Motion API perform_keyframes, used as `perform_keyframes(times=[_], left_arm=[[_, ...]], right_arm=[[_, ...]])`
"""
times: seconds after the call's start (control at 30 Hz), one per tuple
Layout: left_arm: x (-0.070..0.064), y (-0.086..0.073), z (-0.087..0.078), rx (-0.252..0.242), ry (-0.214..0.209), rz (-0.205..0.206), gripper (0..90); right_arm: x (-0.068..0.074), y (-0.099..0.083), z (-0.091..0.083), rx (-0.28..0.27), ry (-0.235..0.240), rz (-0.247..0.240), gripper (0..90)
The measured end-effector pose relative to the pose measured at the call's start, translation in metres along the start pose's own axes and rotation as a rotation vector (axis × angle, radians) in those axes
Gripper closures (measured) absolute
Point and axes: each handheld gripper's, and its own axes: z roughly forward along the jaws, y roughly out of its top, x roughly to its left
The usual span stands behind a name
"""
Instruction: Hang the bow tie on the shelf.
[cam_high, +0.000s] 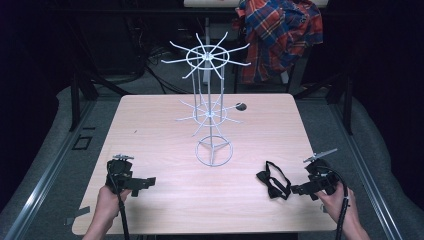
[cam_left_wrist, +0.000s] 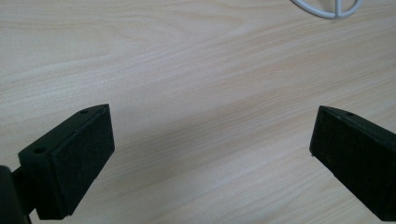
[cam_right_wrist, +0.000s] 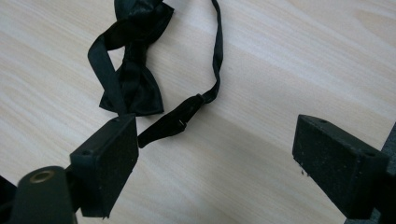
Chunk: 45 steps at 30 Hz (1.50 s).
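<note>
Approach step. R gripper (cam_right_wrist: 215, 154) jaws wide, empty, just short of bow tie (cam_right_wrist: 133, 79) lying flat on table (cam_high: 165, 200), near right edge. L gripper (cam_left_wrist: 210, 154) wide too, idle. Next, prob: close on strap (cam_right_wrist: 217, 60), lift toward rack (cam_high: 212, 95).

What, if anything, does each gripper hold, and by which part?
Nothing. The left gripper is open over bare table; the right gripper is open beside the black bow tie, its strap unclamped.
</note>
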Motion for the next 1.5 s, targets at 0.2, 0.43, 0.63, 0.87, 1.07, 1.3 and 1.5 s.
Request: perform_keyframes(times=[0.2, 0.43, 0.63, 0.87, 1.07, 1.3, 1.5], left_arm=[[-0.001, 0.000, 0.000, -0.001, -0.001, 0.004, 0.0], [-0.001, 0.000, 0.000, 0.001, -0.001, 0.004, 0.0], [0.000, 0.000, 0.001, 0.005, -0.001, 0.005, 0.0], [-0.001, 0.000, 0.002, 0.011, -0.004, 0.007, 0.0], [-0.001, 0.000, 0.002, 0.017, -0.002, 0.005, 0.0], [0.000, 0.000, 0.002, 0.017, 0.000, 0.008, 0.0], [-0.001, -0.001, 0.000, 0.017, 0.001, 0.004, 0.0]], right_arm=[[-0.001, 0.003, 0.001, -0.028, -0.007, 0.024, 15.8], [0.004, 0.010, 0.009, -0.011, -0.014, 0.022, 20.3], [0.007, 0.015, 0.017, 0.001, -0.047, 0.006, 25.9], [0.011, 0.021, 0.022, 0.000, -0.043, 0.002, 27.3], [0.011, 0.026, 0.032, 0.035, -0.059, 0.003, 40.4], [0.012, 0.033, 0.045, 0.088, -0.072, -0.009, 56.7], [0.014, 0.032, 0.048, 0.116, -0.100, -0.018, 69.4]])
